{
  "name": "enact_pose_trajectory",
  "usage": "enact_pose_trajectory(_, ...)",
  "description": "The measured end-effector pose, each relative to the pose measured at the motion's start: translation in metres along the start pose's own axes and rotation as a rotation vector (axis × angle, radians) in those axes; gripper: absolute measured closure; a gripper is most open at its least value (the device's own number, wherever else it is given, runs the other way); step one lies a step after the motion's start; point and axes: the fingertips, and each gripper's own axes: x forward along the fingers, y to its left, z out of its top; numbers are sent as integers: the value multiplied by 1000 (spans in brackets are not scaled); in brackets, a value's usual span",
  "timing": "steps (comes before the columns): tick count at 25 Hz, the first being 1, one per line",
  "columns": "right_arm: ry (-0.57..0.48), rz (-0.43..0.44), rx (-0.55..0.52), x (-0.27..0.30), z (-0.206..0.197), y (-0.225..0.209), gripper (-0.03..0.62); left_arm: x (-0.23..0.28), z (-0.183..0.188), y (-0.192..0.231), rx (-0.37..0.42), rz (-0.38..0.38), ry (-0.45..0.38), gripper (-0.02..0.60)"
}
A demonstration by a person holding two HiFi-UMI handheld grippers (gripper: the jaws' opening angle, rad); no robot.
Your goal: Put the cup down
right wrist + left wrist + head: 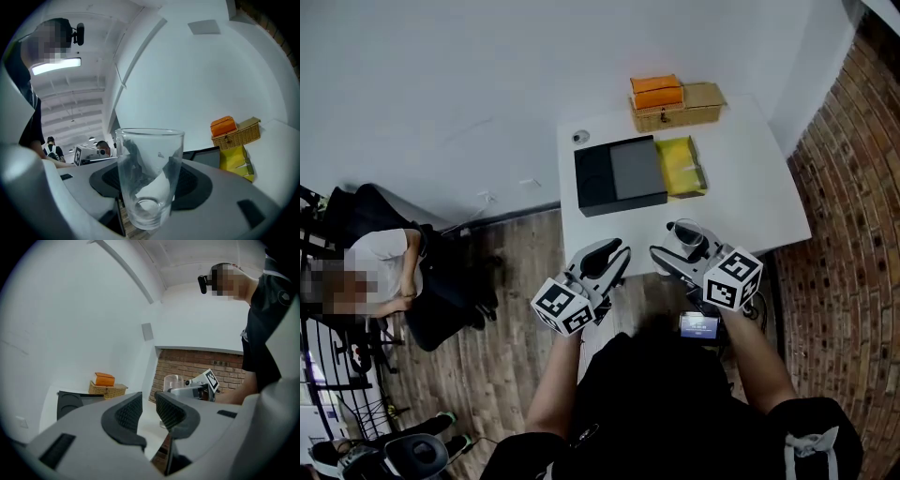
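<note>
**Head view: cup upright in right gripper at table's near edge**

1. Tool state. The right gripper (680,246) has its jaws closed onto the cup (686,234), one pad on each side of the lower wall. The right gripper view confirms this: the cup (149,154) stands between the dark ribbed pads of the right gripper (151,182). The left gripper (607,258) has its jaws partly apart. The left gripper view shows nothing between them (147,408).

2. Governing relation. The cup's long axis is vertical, mouth up. It sits over the 6 o'clock edge of the table (741,178), and bare tabletop lies directly below it and on toward 12 o'clock. The right gripper is the tool on the job. The left gripper is near, at the cup's 9 o'clock, off the table's edge over the wooden floor. Whether the base already touches the top cannot be determined.

3. Materials and shapes. The cup is clear glass, a smooth tumbler slightly narrower at its thick base, and it is empty. The table is white, flat and matt.

4. Other items. All lie well apart from the cup, toward 11 to 12 o'clock:
- a black box (619,173), low and square;
- a yellow packet (680,166), glossy and crinkled;
- a woven basket (689,108) carrying an orange box (656,91).

5. Judgement. A short straight descent should seat the cup. Its closeness to the edge is the main risk.
</note>
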Motion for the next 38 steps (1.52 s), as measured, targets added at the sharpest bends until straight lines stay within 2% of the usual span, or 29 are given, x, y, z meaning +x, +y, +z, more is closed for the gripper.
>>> enact_pose_trajectory(18, -23, -35, -33, 57, 24, 12, 312, -18, 15, 39, 6, -77, 6, 492)
enact_pose_trajectory(38, -26, -24, -24, 70, 22, 16, 312, -24, 17, 47, 10, -76, 7, 492)
